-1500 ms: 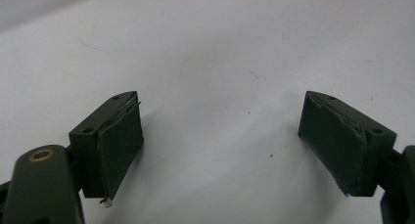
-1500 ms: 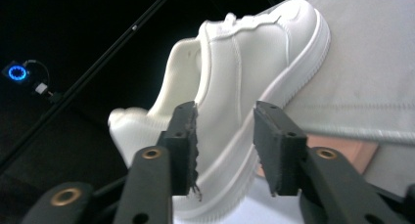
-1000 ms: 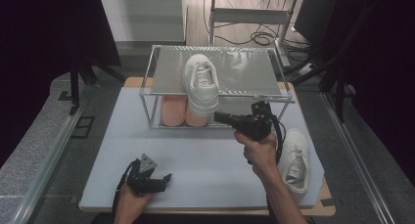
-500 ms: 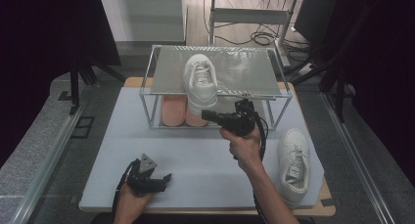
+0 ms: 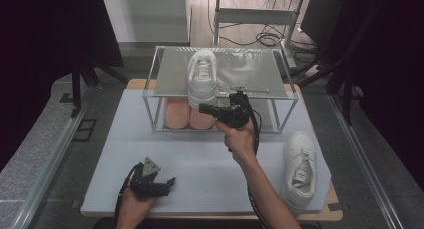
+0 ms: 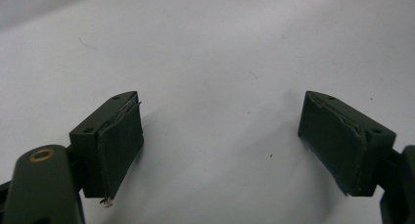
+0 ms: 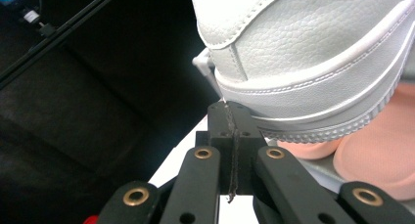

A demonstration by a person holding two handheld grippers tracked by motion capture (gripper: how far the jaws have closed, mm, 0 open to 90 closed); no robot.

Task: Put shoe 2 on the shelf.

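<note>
The right gripper [image 7: 230, 117] has its jaws pressed fully together with nothing between them, and the closed tips stand at the rubber sole edge of the white sneaker [image 7: 313, 53], touching it or nearly so. This sneaker [image 5: 202, 79] lies on the top shelf of the metal rack [image 5: 260, 71]. Its long axis runs from the far side to the near side of the table, with the end that hangs a little over the front edge pointing toward the person. I judge it light and rather stiff at the sole, soft in the upper, and its smooth leather may slip. A good hold is the firm rim at this near end, or a push on the sole. The left gripper [image 6: 220, 136] rests on the grey table [image 6: 210, 48], jaws wide open and empty.
</note>
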